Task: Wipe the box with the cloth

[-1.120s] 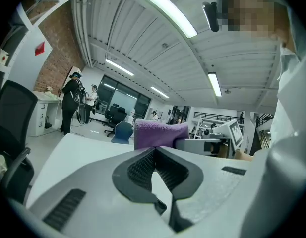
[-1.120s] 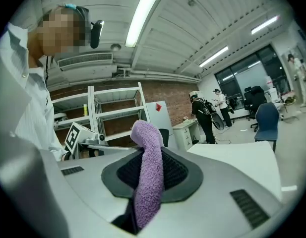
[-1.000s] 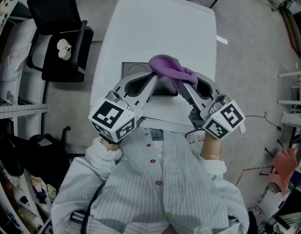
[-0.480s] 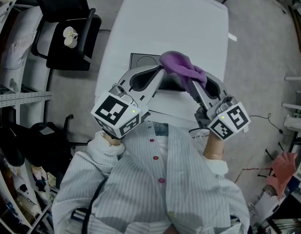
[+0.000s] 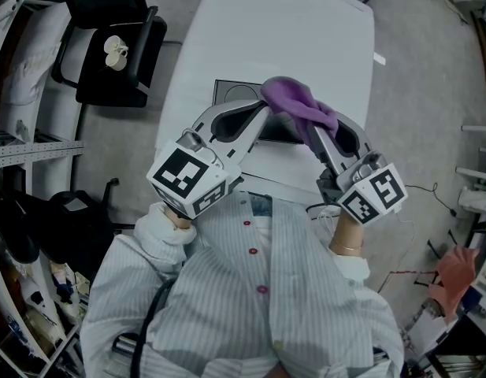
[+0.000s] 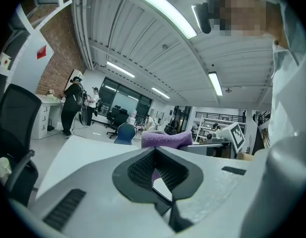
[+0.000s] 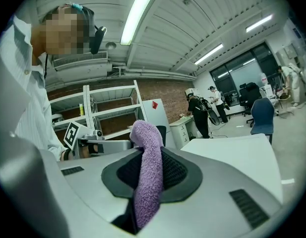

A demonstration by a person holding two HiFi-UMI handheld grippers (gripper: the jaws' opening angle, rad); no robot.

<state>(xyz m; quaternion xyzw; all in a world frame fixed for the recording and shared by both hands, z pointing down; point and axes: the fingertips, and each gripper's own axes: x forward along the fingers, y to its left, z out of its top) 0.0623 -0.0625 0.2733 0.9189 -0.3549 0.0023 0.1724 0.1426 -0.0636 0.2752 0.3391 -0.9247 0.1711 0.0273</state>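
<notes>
currently both tools share the purple cloth point(image 5: 294, 107), centre of frame. left gripper point(image 5: 262, 115): jaws fully closed, seemingly pinching a thin corner of it. right gripper point(image 5: 312, 132): jaws clamped on a thick fold that hangs down between them. dark box point(image 5: 227, 93) lies flat on the white table point(image 5: 282, 30), beneath the cloth and showing to its upper left. cloth looks bunched and raised, not yet pressed down. judgement: setting up to wipe. next: lower cloth onto the box top, flatten it, sweep across.
</notes>
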